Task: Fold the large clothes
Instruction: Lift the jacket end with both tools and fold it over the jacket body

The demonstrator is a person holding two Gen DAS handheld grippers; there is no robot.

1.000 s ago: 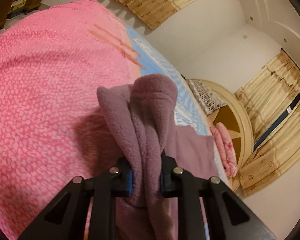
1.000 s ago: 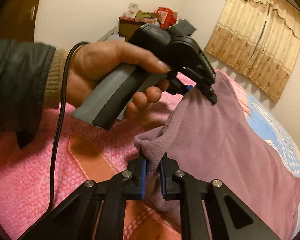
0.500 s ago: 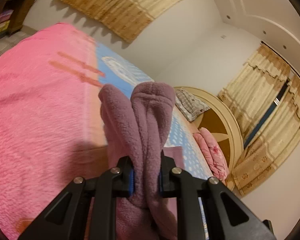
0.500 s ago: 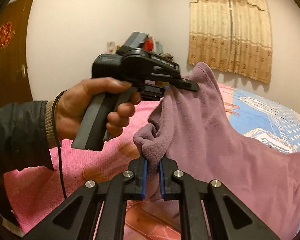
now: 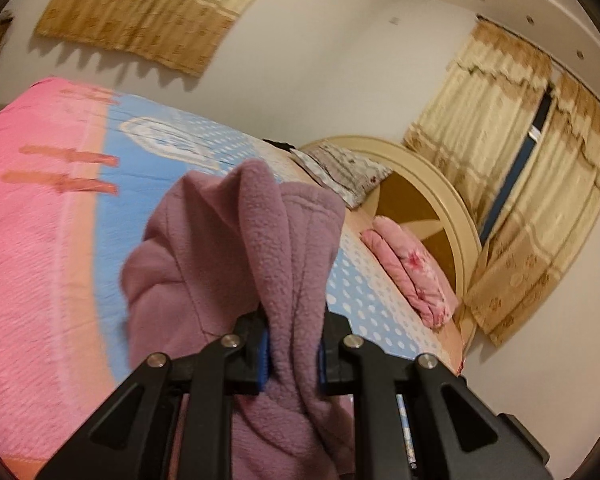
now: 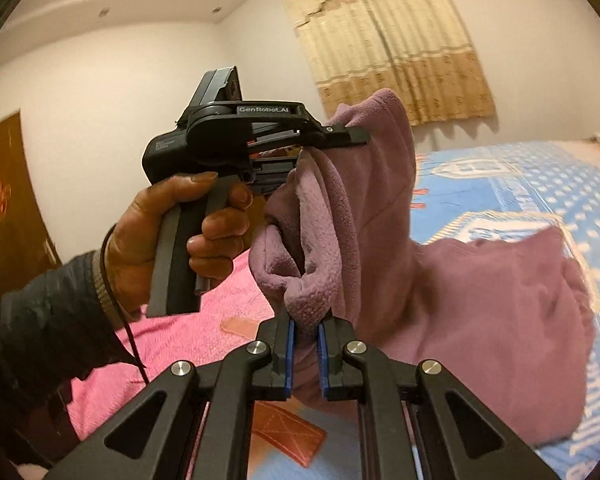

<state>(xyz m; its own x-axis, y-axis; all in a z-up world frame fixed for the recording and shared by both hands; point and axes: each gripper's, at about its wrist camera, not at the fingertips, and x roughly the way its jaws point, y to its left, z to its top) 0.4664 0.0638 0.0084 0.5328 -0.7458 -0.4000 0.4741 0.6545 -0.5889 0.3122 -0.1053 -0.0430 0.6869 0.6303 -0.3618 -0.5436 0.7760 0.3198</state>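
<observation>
Over the big bed with its pink and blue cover [image 6: 540, 184], the soft purple fleece top [image 6: 460, 300] hangs lifted up, its edge pinched tight in the jaws of the left gripper [image 5: 292, 344] and the right gripper [image 6: 305, 354].

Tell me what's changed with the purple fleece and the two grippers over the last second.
Both grippers have lifted the purple fleece higher off the bed and carried it from the pink blanket toward the blue dotted sheet; more cloth now hangs free. Nothing was taken hold of or let go: the left gripper and right gripper stay clamped on bunched fabric.
</observation>
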